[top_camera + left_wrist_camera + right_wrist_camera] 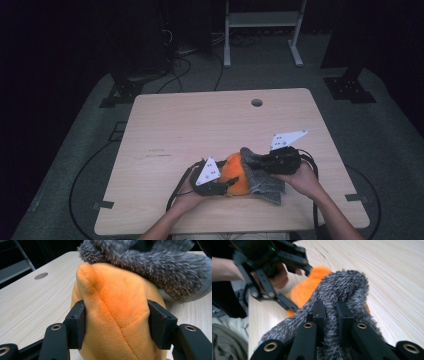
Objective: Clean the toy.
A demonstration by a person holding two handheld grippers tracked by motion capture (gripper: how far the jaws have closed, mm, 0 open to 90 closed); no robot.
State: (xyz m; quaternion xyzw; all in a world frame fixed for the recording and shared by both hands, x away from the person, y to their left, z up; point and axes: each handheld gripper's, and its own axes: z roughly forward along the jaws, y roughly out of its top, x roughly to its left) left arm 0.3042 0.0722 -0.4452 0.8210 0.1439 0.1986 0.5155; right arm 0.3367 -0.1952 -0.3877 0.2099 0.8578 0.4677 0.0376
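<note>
An orange plush toy point(235, 175) lies near the front of the wooden table point(200, 125). My left gripper point(227, 184) is shut on it; in the left gripper view both pads press into the orange plush toy point(117, 312) from either side. A grey fuzzy cloth point(262, 172) drapes over the toy's right side. My right gripper point(260, 162) is shut on a fold of that grey fuzzy cloth point(342, 290), lifted over the toy. The right gripper view also shows the left gripper point(305, 268) and the hand holding it at the upper left, by the orange toy point(309, 287).
A round cable hole point(256, 102) sits near the table's far edge. Beyond the table stand a white metal frame point(262, 22) and dark stands with cables on the grey floor. The wood to the left and behind the toy is bare.
</note>
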